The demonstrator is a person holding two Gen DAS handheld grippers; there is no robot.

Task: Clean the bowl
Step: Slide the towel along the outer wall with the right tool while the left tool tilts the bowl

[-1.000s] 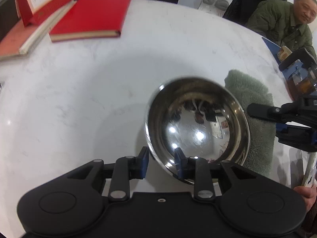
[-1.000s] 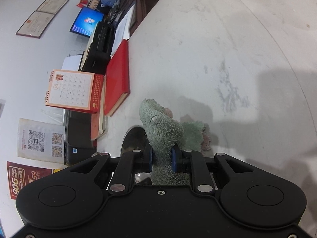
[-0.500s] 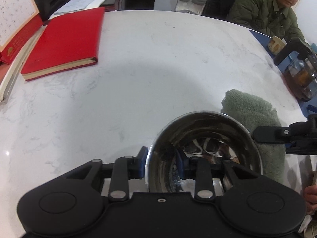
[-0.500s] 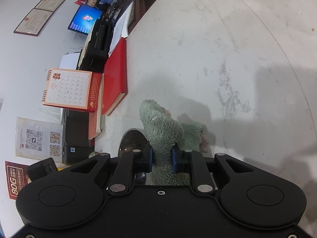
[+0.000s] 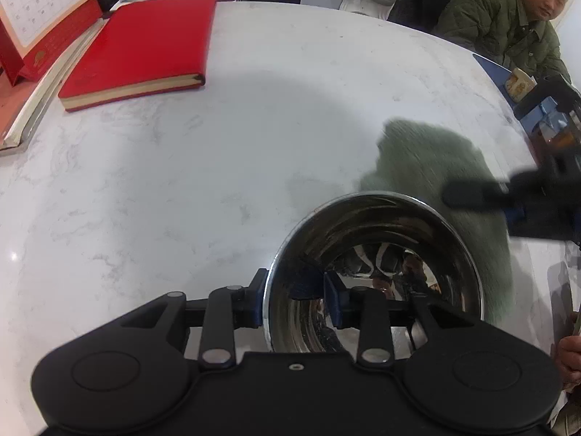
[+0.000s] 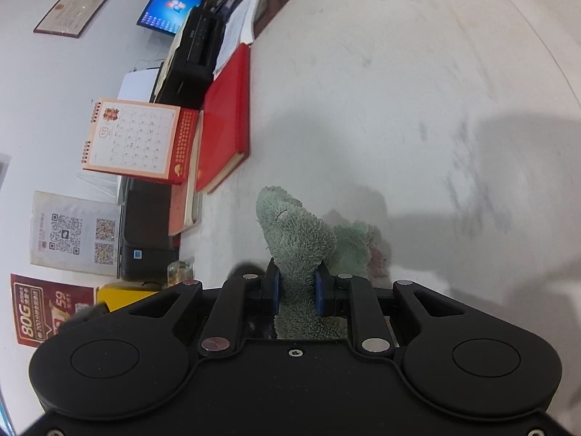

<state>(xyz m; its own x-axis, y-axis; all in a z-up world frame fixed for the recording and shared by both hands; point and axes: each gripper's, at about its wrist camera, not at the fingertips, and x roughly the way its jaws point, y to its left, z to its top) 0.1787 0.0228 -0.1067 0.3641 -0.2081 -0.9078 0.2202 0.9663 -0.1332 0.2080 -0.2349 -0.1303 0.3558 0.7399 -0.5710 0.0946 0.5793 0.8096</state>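
Note:
A shiny steel bowl [image 5: 381, 239] sits low in the left wrist view on the white marble table [image 5: 218, 181]. My left gripper [image 5: 297, 298] straddles its near rim, one finger outside the wall and one inside. Its jaws are opening, and the inner pad stands off the wall. A fuzzy green cloth [image 6: 297, 239] is pinched in my right gripper [image 6: 296, 287], which is shut on it. In the left wrist view the green cloth [image 5: 428, 160] hangs blurred just behind the bowl's far right rim, with the right gripper [image 5: 479, 196] beside it.
A red notebook [image 5: 141, 51] and a desk calendar [image 5: 40, 11] lie at the table's far left. A seated person in a green jacket [image 5: 508, 25] is at the far right. A glass teapot [image 5: 555, 134] stands near the right edge. A hand [image 5: 570, 359] shows at lower right.
The bowl has gone from tilted up toward the camera to lying lower and flatter. The left fingers have spread a little. The cloth and right gripper have swept toward the bowl, now blurred.

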